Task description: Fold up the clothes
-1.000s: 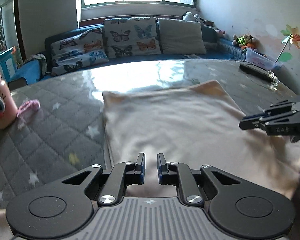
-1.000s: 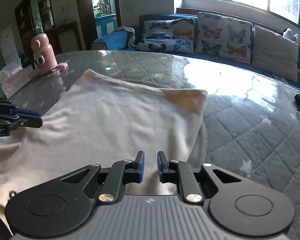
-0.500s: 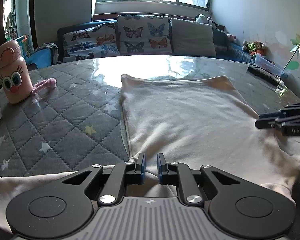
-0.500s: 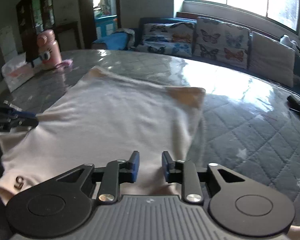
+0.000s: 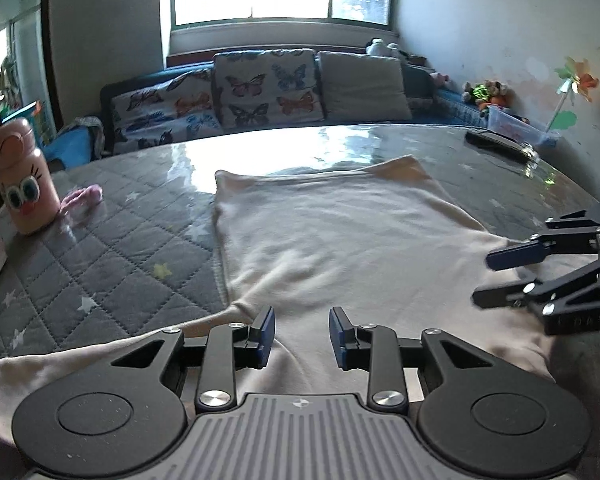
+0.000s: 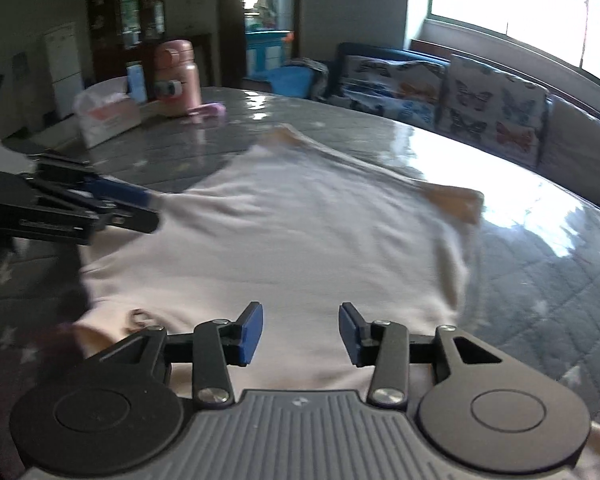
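Garment: a cream-white garment (image 5: 340,248) lies spread flat on the grey quilted worktop (image 5: 112,248), which has small stars and a glossy clear cover. Its near edge reaches the near edge of the worktop under both claws; its far edge ends about midway across, short of the bright glare from the window.
Garment detail: in the right wrist view the far right corner (image 6: 456,200) looks tan and slightly lifted; a small printed mark (image 6: 138,317) sits near the near left corner. That view is blurred.
Left claw: the left claw (image 5: 302,336) hovers over the garment's near edge, towards its left side. Its jaws have just been opening and stand apart; the cloth lies below the blue pads (image 5: 266,334), not pinched.
Right claw: the right claw (image 6: 300,332) hovers over the near edge towards the garment's right side. Its jaws have also just been opening and stand apart, nothing clamped between them.
Cross view: each claw shows at the side of the other's view, jaws parted, over the cloth.
Left edge of worktop: a pink bottle (image 5: 22,184) with cartoon eyes stands upright, a small pink item (image 5: 82,198) just beside it, well apart from the garment.
Far right of worktop: a dark remote-like object (image 5: 496,142).
Beyond: a sofa with butterfly cushions (image 5: 268,88) under the window.
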{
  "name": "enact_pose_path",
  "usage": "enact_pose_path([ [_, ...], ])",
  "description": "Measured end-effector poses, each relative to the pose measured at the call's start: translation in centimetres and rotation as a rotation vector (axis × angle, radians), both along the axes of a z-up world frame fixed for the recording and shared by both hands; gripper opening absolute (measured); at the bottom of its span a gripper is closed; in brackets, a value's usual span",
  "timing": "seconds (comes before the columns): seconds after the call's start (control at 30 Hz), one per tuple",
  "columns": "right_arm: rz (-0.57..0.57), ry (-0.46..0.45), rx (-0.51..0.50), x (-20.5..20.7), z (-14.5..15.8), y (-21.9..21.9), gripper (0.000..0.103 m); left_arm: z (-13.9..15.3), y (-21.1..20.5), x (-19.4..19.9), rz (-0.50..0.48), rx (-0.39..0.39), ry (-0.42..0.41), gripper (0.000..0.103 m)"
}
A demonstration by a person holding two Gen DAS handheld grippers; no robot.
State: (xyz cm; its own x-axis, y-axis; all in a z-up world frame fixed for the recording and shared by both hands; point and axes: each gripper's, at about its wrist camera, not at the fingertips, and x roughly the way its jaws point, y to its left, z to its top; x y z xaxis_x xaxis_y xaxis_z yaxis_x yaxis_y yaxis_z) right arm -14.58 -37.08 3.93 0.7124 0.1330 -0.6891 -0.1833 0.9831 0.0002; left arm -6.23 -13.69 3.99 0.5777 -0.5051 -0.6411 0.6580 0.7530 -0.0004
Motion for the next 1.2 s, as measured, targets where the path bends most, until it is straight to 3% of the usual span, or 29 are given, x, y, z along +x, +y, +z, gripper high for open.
enact_pose_path([
  [0.37,0.071,-0.041,-0.085,-3.6,-0.8,3.6,0.044,-1.7,-0.2,-3.7,-0.069,0.087,-0.06,0.043],
  [0.67,0.02,-0.066,-0.025,-5.6,-0.7,2.4,0.05,0.2,-1.6,-3.6,-0.072,0.036,-0.095,0.043],
  [0.9,-0.099,-0.097,0.061,-7.9,0.8,-1.3,0.05,0.2,-4.3,-3.5,-0.11,0.014,-0.075,0.046],
  [1.2,-0.259,-0.084,0.104,-9.6,0.3,-5.5,0.05,-0.4,-8.1,-5.1,-0.211,0.01,-0.054,0.046],
])
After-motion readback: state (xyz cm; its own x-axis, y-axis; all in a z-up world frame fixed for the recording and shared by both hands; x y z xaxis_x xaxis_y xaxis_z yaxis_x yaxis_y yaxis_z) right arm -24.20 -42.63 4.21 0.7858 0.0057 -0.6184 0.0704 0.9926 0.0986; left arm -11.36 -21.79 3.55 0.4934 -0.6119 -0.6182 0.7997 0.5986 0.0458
